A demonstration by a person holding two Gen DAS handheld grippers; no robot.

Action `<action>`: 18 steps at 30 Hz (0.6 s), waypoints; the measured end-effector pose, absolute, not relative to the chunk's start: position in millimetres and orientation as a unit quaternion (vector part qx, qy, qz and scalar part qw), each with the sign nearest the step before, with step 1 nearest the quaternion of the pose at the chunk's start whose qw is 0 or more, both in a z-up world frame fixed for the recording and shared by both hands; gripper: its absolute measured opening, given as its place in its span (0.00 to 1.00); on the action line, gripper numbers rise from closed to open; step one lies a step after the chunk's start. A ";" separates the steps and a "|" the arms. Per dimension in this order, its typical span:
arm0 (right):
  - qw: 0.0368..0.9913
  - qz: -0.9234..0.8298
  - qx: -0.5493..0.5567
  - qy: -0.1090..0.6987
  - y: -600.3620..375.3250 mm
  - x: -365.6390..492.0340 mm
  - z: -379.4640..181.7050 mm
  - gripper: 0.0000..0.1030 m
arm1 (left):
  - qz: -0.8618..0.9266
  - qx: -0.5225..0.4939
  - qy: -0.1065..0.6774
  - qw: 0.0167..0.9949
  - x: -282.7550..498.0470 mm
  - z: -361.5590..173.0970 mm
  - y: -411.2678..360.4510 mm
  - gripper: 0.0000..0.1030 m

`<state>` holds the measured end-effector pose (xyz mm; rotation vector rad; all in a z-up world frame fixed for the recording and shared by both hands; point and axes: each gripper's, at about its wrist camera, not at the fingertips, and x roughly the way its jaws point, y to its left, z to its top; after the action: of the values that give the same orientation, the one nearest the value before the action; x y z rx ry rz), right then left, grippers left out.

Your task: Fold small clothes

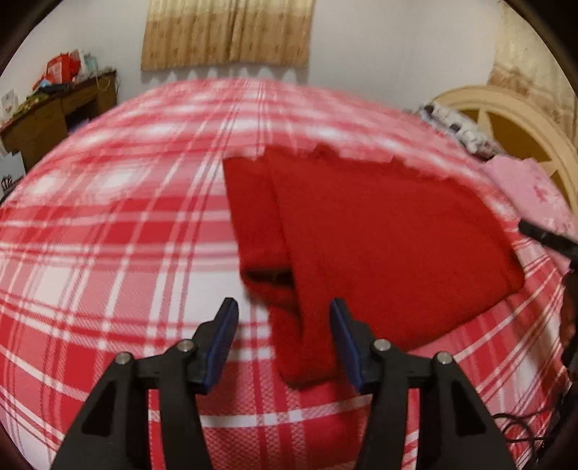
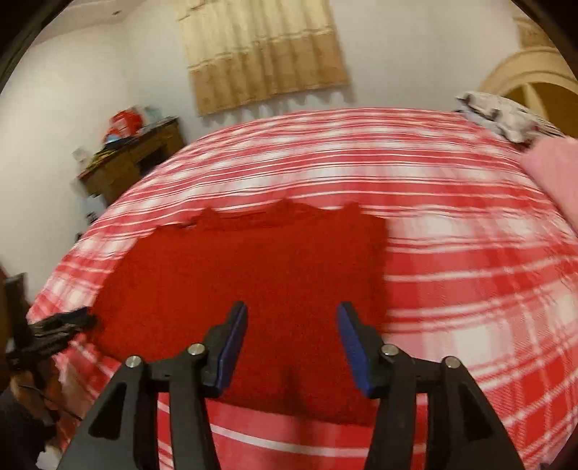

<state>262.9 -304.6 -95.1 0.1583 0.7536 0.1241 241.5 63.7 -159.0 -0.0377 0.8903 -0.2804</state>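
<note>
Our left claw (image 1: 284, 341) half open, nothing pinched; folded sleeve end of red sweater (image 1: 379, 253) lies between its pads, not squeezed. Our right claw (image 2: 292, 343) half open too, holds nothing, hangs over near edge of sweater. Sweater lies flat on bed (image 1: 108, 253). We think folding partly done: one side turned in, more folds left. Bed has red and white checked cover. Pink cloth (image 1: 531, 188) near headboard (image 1: 505, 108). Brown desk (image 1: 54, 115) with clutter by wall, tan curtain (image 1: 227, 32) above.
</note>
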 end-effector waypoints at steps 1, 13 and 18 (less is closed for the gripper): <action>0.922 0.079 0.071 0.372 -289.7 269.7 -96.1 0.55 | -0.134 -0.016 0.436 0.890 241.8 -162.5 62.2 0.54; 0.874 0.208 -0.042 0.437 -145.3 295.4 -158.2 0.65 | -0.136 -0.021 0.436 0.889 226.0 -164.3 68.3 0.61; 0.884 0.210 -0.045 0.414 -134.8 297.0 -142.6 0.65 | -0.137 -0.035 0.439 0.888 226.7 -163.0 75.7 0.68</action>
<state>297.0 -134.8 -142.6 -0.0940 0.8623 0.4373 226.7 75.7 -163.0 -0.0721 0.9117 -0.2837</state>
